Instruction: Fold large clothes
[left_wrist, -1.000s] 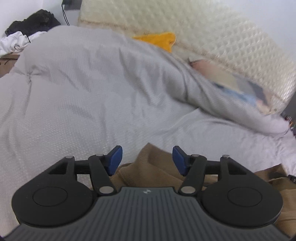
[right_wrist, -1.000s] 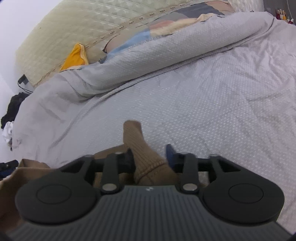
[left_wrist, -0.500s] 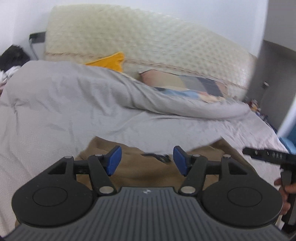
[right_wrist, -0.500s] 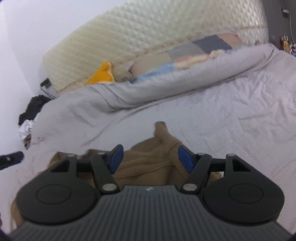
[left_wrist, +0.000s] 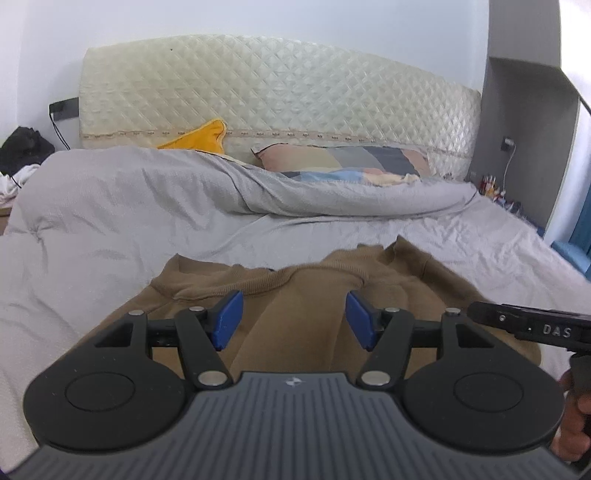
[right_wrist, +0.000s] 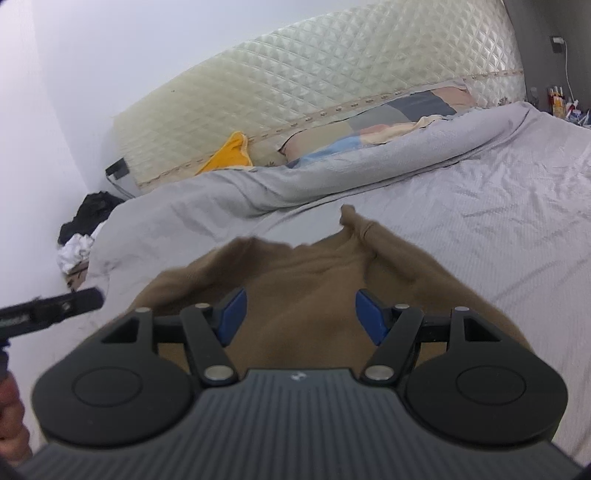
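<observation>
Brown sweater (left_wrist: 295, 317) lies spread on the grey bedsheet (left_wrist: 110, 229), ribbed edge toward 12 o'clock, cloth rumpled, 1 bunched corner standing up at about 1 o'clock in the left wrist view. In the right wrist view the same sweater (right_wrist: 306, 288) fills the lower centre, its raised corner near 12 o'clock.

Left gripper (left_wrist: 294, 319): jaws wide apart, blue pads (left_wrist: 229, 319) clear of the cloth, nothing held; it hangs over the sweater's middle. Right gripper (right_wrist: 302, 320): jaws equally wide, nothing between them, also above the sweater. Each gripper shows in the other's view: the right one enters at 3 o'clock in the left view, the left one at 9 o'clock in the right view.

Beyond the sweater, at 12 o'clock: rolled grey duvet (left_wrist: 332, 195), patchwork pillow (left_wrist: 343, 160), yellow cloth (left_wrist: 199, 140), quilted cream headboard (left_wrist: 277, 92). At 9 o'clock: a heap of black and white clothes (left_wrist: 22, 155). At 3 o'clock: grey cabinet (left_wrist: 524, 129).
</observation>
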